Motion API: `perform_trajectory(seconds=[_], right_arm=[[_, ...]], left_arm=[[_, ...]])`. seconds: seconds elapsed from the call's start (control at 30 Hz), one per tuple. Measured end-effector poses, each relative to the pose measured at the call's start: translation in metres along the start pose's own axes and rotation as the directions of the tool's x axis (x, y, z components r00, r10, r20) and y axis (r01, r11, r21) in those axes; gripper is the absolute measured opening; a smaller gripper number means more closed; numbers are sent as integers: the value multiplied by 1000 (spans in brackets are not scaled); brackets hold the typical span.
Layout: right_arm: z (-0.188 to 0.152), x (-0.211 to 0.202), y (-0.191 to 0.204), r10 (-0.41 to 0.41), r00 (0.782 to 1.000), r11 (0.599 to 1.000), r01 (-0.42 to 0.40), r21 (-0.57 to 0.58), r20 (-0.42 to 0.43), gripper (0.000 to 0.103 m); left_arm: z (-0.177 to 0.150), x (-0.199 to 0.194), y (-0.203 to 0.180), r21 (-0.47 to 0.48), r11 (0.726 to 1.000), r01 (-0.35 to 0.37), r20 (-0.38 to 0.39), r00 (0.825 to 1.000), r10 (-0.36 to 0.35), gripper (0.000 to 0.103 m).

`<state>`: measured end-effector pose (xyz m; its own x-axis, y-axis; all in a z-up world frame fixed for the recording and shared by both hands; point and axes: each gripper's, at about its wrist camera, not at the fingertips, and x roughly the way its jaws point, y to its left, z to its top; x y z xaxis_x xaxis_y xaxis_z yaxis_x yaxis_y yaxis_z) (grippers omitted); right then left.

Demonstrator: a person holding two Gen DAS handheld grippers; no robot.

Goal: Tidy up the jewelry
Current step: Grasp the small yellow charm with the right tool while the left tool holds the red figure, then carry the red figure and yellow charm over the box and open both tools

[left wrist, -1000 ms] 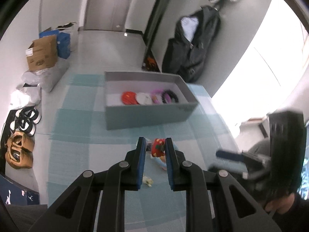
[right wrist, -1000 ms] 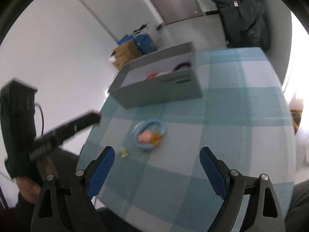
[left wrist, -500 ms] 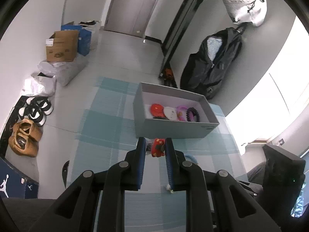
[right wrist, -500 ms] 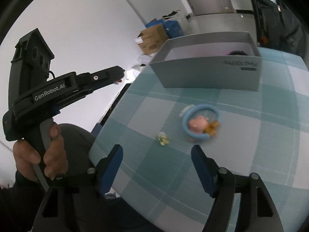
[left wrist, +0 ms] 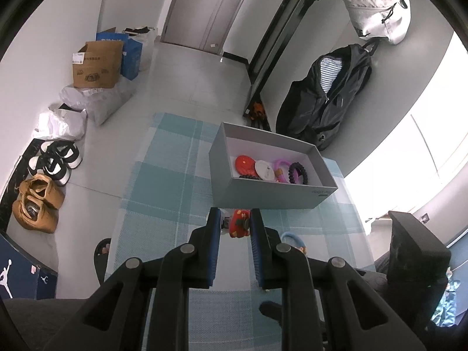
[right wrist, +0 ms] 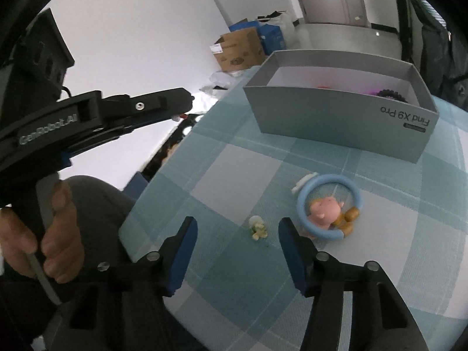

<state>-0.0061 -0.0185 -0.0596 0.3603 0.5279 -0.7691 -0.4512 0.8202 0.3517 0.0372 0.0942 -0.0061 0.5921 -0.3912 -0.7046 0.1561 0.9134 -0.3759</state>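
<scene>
My left gripper (left wrist: 235, 222) is shut on a small red trinket (left wrist: 239, 223), held in the air just short of the grey box (left wrist: 275, 197). That box holds a red disc, a white disc, a pink ring and a black beaded band. In the right wrist view my right gripper (right wrist: 237, 229) hangs low over the checked cloth, its jaws closing with a tiny yellow-white flower piece (right wrist: 257, 228) between them and untouched. A blue ring with a pink figure (right wrist: 329, 209) lies just right of it. The left gripper (right wrist: 181, 103) shows at the left, in a hand.
The grey box (right wrist: 336, 125) stands at the far end of the teal checked tablecloth (right wrist: 234, 181). Cardboard boxes (left wrist: 96, 64), bags and shoes (left wrist: 55, 161) sit on the floor to the left; a dark jacket (left wrist: 324, 96) hangs on the wall at the right.
The right gripper's jaws have narrowed and it has slid left, from around the blue ring to around the small flower piece. The left gripper has lifted back with the red trinket.
</scene>
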Motion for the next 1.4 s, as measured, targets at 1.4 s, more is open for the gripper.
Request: perform_trajectory(seconds=[1.4], right_arm=[[26, -43, -45, -65, 995, 992, 56, 115, 76, 12]], left_arm=[[10, 22, -20, 40, 999, -24, -63, 998, 26, 15]])
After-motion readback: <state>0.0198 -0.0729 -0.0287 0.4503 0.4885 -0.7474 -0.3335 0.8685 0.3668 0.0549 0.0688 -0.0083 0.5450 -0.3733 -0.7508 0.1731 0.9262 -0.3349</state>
